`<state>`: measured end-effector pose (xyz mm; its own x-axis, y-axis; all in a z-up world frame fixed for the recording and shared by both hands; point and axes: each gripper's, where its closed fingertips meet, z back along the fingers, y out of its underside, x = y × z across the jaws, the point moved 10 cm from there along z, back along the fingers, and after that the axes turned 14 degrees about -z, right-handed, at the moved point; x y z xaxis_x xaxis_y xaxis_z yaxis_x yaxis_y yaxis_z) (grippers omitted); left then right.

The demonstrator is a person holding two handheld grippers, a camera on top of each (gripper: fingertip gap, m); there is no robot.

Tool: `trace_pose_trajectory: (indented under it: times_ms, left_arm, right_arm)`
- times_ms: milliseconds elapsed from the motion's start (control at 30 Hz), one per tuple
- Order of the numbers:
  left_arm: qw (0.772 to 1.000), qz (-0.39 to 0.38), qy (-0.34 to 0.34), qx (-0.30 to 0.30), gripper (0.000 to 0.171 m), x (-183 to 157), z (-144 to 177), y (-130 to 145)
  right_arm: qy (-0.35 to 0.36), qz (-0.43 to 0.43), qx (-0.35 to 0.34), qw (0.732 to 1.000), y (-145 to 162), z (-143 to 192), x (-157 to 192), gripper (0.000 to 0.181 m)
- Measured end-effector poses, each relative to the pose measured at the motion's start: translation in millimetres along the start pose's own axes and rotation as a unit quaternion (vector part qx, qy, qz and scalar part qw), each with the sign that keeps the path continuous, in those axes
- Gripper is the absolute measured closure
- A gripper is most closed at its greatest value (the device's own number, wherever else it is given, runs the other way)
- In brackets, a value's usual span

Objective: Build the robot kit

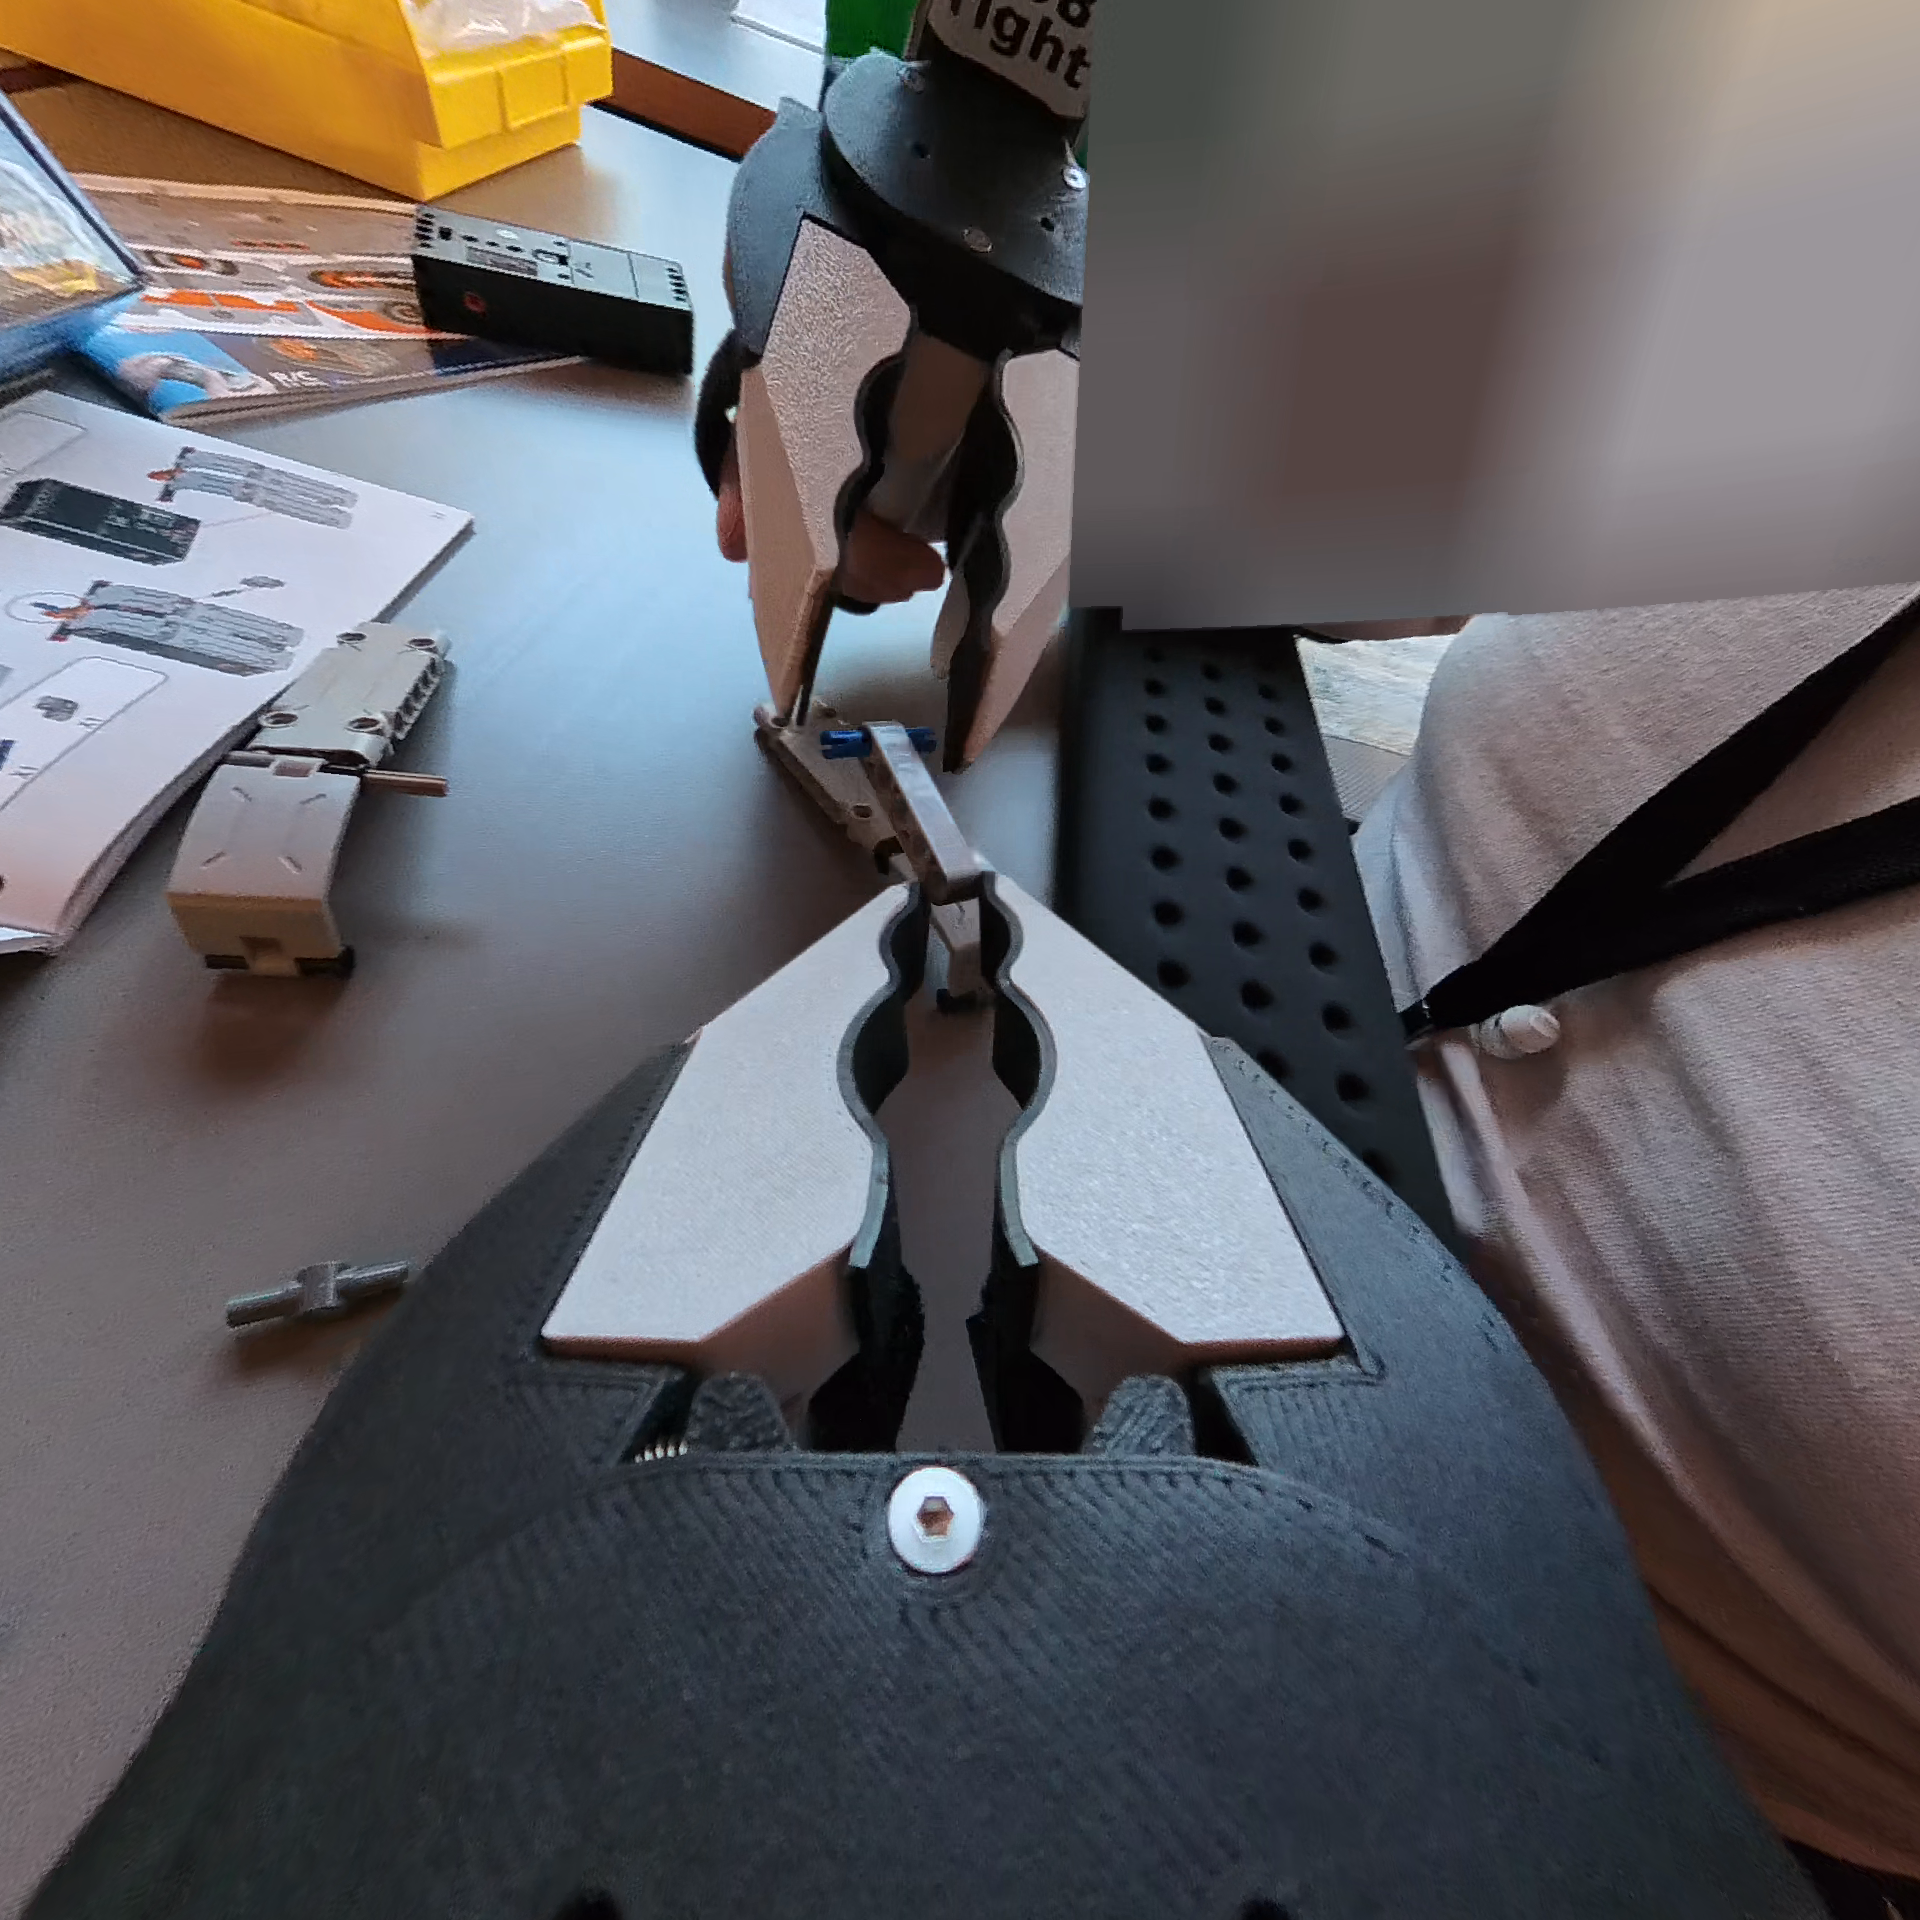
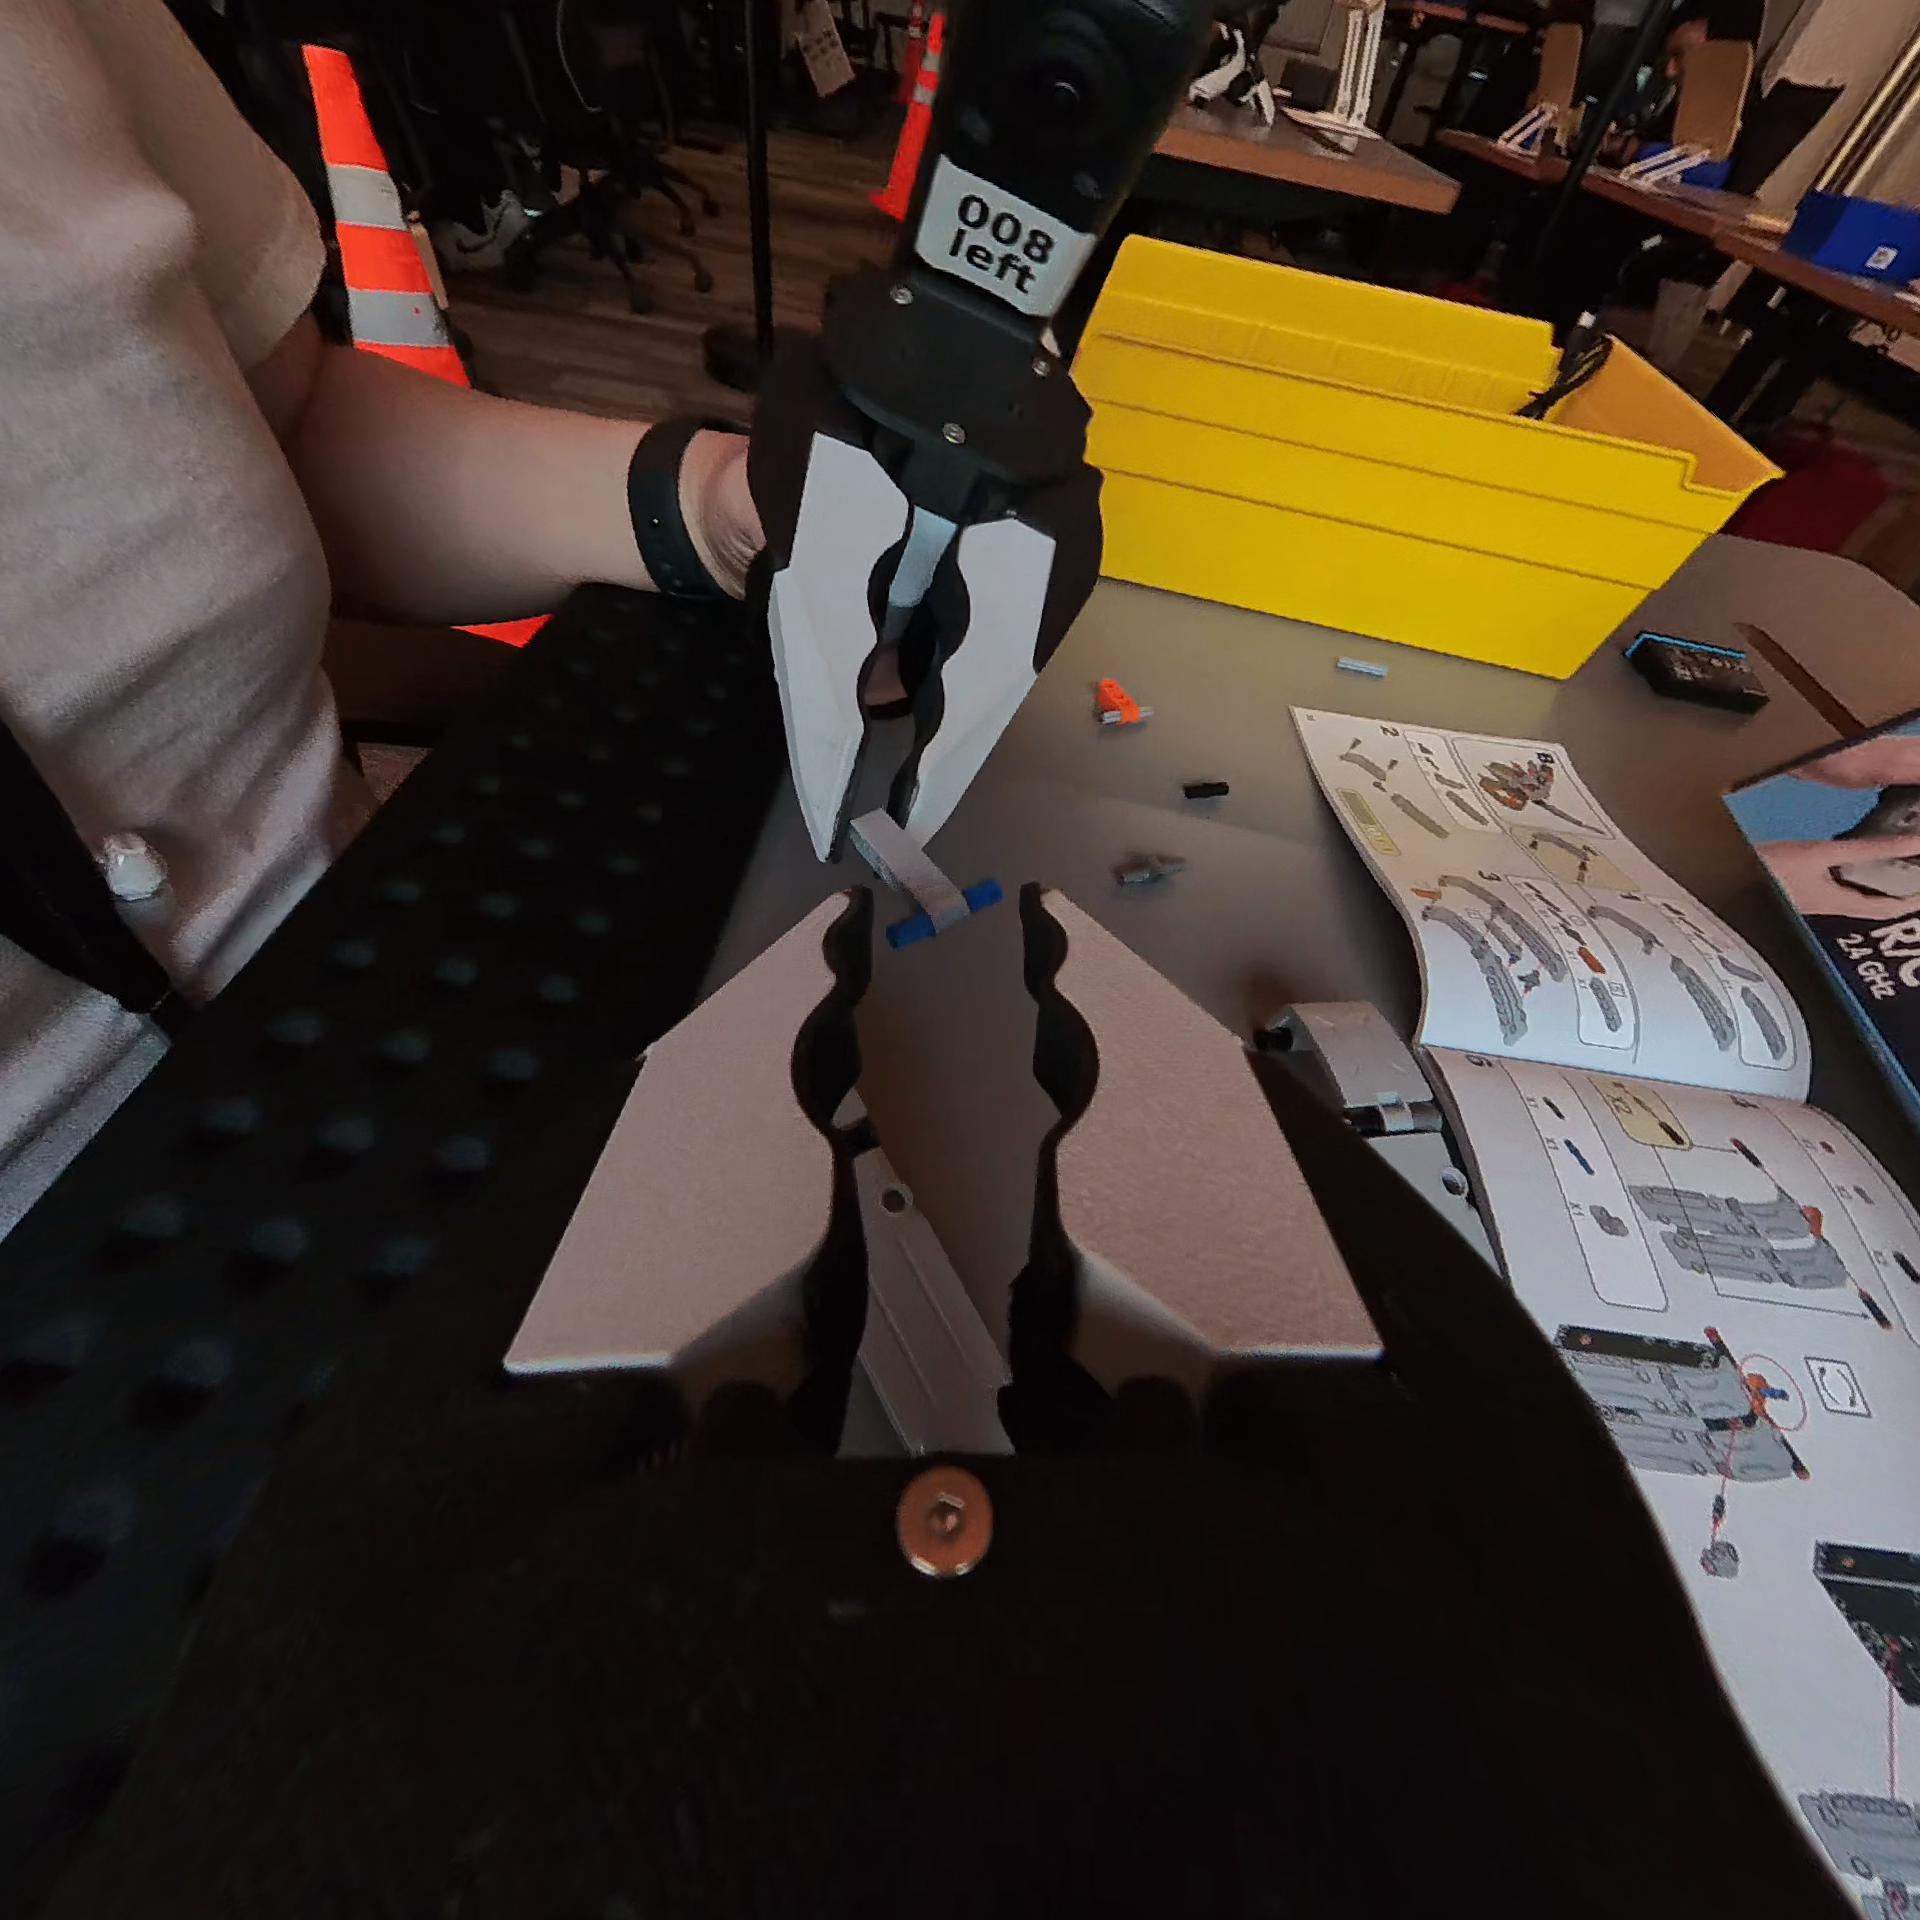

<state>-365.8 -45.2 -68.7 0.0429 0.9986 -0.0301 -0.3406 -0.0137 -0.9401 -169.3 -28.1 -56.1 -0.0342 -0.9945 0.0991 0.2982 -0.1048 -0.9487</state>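
My left gripper [image 1: 951,896] is shut on one end of a thin grey holed beam [image 1: 920,800] and holds it tilted above the table. A blue pin [image 1: 875,740] sticks through the beam's far end. My right gripper [image 1: 878,736] comes down from above, open, with its two fingertips on either side of the blue pin. A second grey beam [image 1: 816,774] lies on the table under them, and one right fingertip is at its end. In the right wrist view the open right gripper [image 2: 943,902] frames the blue pin [image 2: 940,916], the held beam [image 2: 906,857] and the left gripper [image 2: 868,831].
A black perforated panel [image 1: 1226,831] lies along the table's edge by a person's torso. Grey motor blocks [image 1: 301,790], an open instruction booklet [image 1: 156,623], a black box [image 1: 551,291], a yellow bin [image 2: 1351,468] and a grey axle piece [image 1: 317,1288] are on the table. Small loose parts [image 2: 1117,701] lie farther off. Both grippers' tips are close together, under 4 cm apart.
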Motion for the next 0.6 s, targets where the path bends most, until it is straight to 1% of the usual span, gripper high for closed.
trace_pose_trajectory:
  times_ms: [133, 167, 233, 267, 400, 433, 500, 533, 600]
  left_arm:
    - [1.0, 0.015, 0.019, -0.02, 0.164, 0.4, 2.5, -1.0]
    - [0.999, 0.019, 0.024, -0.028, 0.164, 0.6, 3.8, -1.6]
    - [0.998, 0.025, 0.031, -0.041, 0.164, 0.8, 6.2, -2.5]
    - [0.998, 0.026, 0.034, -0.047, 0.164, 0.7, 7.4, -3.0]
    - [0.997, 0.025, 0.046, -0.057, 0.165, -1.5, 8.6, -4.2]
    - [0.997, 0.022, 0.047, -0.058, 0.165, -2.1, 8.3, -4.4]
    - [0.996, 0.02, 0.057, -0.058, 0.164, -3.7, 7.5, -4.8]
    - [0.996, 0.02, 0.061, -0.059, 0.164, -4.3, 7.0, -5.0]
    - [0.996, 0.02, 0.064, -0.056, 0.164, -4.5, 5.8, -4.6]
  right_arm:
    - [-0.011, -0.003, 0.015, 1.0, 2.3, -3.5, 1.7, 0.159]
    - [-0.017, -0.008, 0.014, 1.0, 2.8, -4.4, 1.8, 0.157]
    - [-0.037, -0.033, 0.008, 0.999, 3.0, -6.8, 1.7, 0.147]
    - [-0.046, -0.042, 0.006, 0.998, 2.6, -7.4, 1.9, 0.145]
    - [-0.057, -0.033, -0.019, 0.998, -2.4, -5.4, 6.1, 0.146]
    - [-0.063, -0.038, -0.021, 0.997, -2.9, -4.7, 6.4, 0.149]
    - [-0.08, -0.046, -0.021, 0.995, -3.2, -2.9, 7.3, 0.164]
    - [-0.085, -0.049, -0.022, 0.995, -3.2, -2.2, 7.3, 0.167]
    - [-0.09, -0.056, -0.023, 0.994, -3.0, -2.3, 6.8, 0.166]
